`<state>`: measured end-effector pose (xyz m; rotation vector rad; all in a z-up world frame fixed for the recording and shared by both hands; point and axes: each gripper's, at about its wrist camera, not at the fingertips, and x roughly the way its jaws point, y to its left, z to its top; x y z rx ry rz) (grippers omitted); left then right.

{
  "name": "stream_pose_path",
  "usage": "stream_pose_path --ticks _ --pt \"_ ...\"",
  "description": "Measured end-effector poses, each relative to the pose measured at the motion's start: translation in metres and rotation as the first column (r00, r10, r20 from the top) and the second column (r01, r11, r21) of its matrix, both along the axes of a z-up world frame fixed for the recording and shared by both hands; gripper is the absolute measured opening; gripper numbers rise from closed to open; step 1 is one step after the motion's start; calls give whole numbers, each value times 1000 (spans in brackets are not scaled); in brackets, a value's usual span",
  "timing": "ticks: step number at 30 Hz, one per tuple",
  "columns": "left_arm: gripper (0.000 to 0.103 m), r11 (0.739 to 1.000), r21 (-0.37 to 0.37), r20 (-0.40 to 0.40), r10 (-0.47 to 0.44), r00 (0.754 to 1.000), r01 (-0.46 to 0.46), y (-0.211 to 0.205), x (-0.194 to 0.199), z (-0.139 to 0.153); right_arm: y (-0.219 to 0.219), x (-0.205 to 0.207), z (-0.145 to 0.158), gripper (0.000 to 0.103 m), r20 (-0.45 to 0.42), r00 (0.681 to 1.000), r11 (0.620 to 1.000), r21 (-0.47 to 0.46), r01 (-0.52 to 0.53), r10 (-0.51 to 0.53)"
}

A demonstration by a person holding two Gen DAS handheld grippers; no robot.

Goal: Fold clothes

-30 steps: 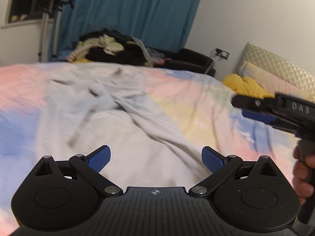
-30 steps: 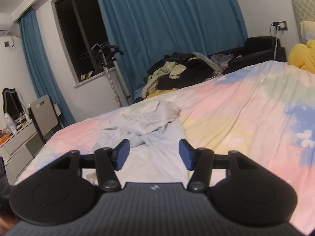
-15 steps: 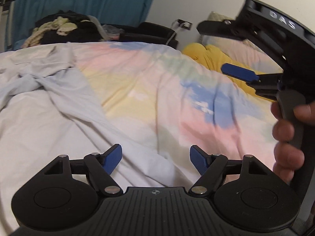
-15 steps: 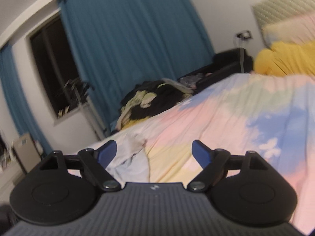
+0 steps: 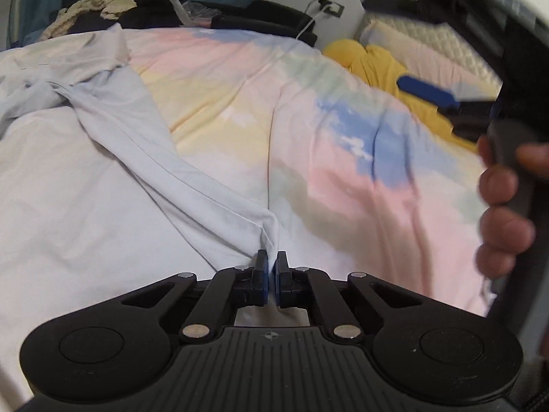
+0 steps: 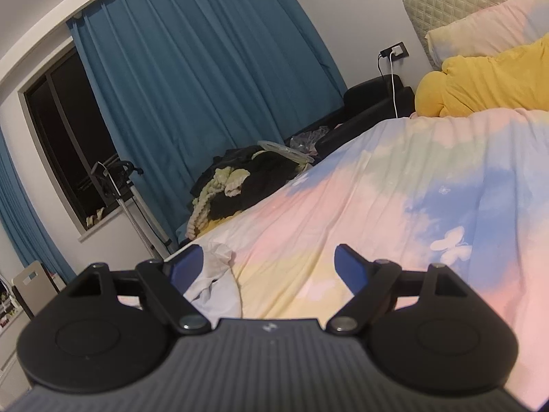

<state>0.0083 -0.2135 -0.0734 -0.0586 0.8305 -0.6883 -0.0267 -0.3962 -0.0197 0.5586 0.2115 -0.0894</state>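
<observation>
The left gripper (image 5: pixel 270 265), low centre of its frame, has just closed its jaws on a corner of the pale grey garment (image 5: pixel 103 178) spread across the left of the pastel bedspread (image 5: pixel 308 103). The right gripper (image 6: pixel 269 262) has its fingers wide apart with nothing between them

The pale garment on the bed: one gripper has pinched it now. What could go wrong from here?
1. The left gripper has just closed on only a thin corner of the garment; a pull may let it slip out.
2. The right gripper is open with nothing between its pads, so a lift now would probably let the cloth hang and twist.
3. The garment is bunched at its far end, so a fold could trap creases.
</observation>
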Motion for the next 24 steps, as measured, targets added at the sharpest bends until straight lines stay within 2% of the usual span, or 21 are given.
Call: stream_pose_path --ticks 4,8,10,12,14,17,18,19,20,21,22,24 --pt "4 995 -90 -25 51 998 -53 42 -11 27 2 -1 3 85 37 999 1000 -9 -25 26" --pt "4 978 -153 -130 120 984 -139 90 -22 25 14 3 3 84 15 996 996 -47 -82 82" --pt "4 973 -139 -171 159 972 -184 106 -25 15 22 9 4 84 -23 993 991 -60 -116 115" --pt "4 972 -100 -179 192 965 -212 116 -25 3 32 16 -1 84 -65 986 984 -74 -160 155" --pt "5 975 -77 -179 190 965 -206 120 -23 -6 43 23 -5 84 -109 974 975 -78 -208 199" --pt "9 986 -63 -150 144 978 -155 119 -24 1 58 32 -12 84 -172 948 956 -77 -284 267" --pt "15 989 -55 -140 126 982 -135 119 -26 6 63 34 -15 84 -195 936 948 -70 -310 291" --pt "32 991 -51 -127 113 985 -120 121 -28 13 68 36 -18 84 -222 921 939 -55 -341 321" --pt "43 992 -58 -106 110 988 -116 126 -32 20 72 38 -21 84 -246 906 930 -41 -364 344" --pt "64 989 -76 -75 118 990 -124 136 -38 26 76 39 -23 84 -268 892 923 -28 -384 363" --pt "77 987 -94 -44 127 991 -131 145 -43 32 80 39 -26 84 -289 880 917 -13 -398 378" --pt "80 981 -119 -6 155 988 -155 166 -50 41 86 37 -30 84 -317 861 911 23 -411 397"
